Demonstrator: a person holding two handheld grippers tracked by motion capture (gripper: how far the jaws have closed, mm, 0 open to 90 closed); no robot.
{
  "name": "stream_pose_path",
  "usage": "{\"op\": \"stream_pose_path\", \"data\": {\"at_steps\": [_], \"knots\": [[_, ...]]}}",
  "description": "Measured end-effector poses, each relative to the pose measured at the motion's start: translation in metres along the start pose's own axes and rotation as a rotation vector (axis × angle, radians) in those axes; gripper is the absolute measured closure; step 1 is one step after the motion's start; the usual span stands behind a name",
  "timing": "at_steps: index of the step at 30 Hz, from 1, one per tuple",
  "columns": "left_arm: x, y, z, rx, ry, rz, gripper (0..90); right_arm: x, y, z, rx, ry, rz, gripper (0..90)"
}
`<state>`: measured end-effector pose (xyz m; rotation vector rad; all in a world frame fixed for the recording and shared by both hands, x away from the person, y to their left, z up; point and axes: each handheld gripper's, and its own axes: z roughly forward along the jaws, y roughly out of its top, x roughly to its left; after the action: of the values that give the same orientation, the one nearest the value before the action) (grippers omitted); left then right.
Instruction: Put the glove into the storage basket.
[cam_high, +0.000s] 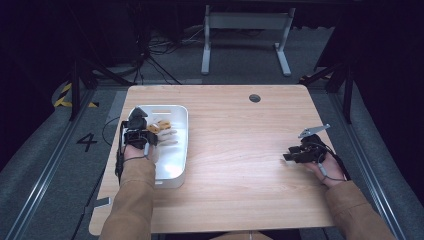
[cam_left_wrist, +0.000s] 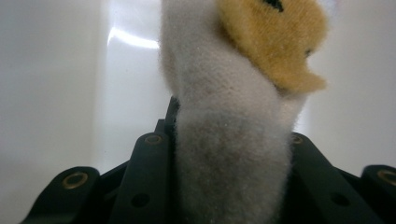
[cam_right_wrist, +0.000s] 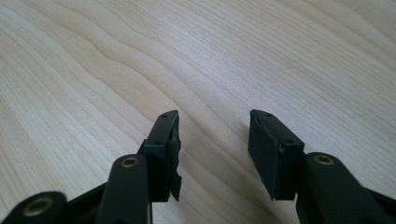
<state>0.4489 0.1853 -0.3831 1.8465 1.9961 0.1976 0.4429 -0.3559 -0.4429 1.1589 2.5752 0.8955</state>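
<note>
Plush toy (cam_left_wrist: 233, 154) clamped in left claw (cam_high: 141, 131) over white bin (cam_high: 176, 172); release judged next; right claw (cam_right_wrist: 214, 140) held open, empty, on surface (cam_high: 240, 150).

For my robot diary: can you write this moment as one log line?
left gripper: shut on plush toy | over white tray | right gripper: open, empty, table
</note>
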Motion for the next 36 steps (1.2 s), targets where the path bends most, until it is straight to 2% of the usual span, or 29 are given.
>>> {"op": "stream_pose_path", "data": {"at_steps": [6,12,21,25,36], "knots": [[0.001,-0.002,0.009,0.012,-0.007,-0.021,69.0,0.000,0.000,-0.001,-0.008,0.001,-0.003,53.8],[0.002,-0.005,0.014,0.030,-0.001,-0.019,68.5,0.000,0.000,-0.002,-0.014,-0.001,-0.005,53.8],[0.010,-0.009,0.024,0.084,-0.007,-0.044,66.2,0.000,0.000,-0.002,-0.014,-0.003,-0.007,53.6],[0.009,-0.009,0.026,0.097,-0.007,-0.054,64.8,0.000,0.000,-0.002,-0.014,-0.003,-0.008,53.6],[0.006,-0.007,0.032,0.152,0.002,-0.036,62.1,-0.001,-0.001,-0.001,-0.011,-0.007,-0.005,53.3]]}}
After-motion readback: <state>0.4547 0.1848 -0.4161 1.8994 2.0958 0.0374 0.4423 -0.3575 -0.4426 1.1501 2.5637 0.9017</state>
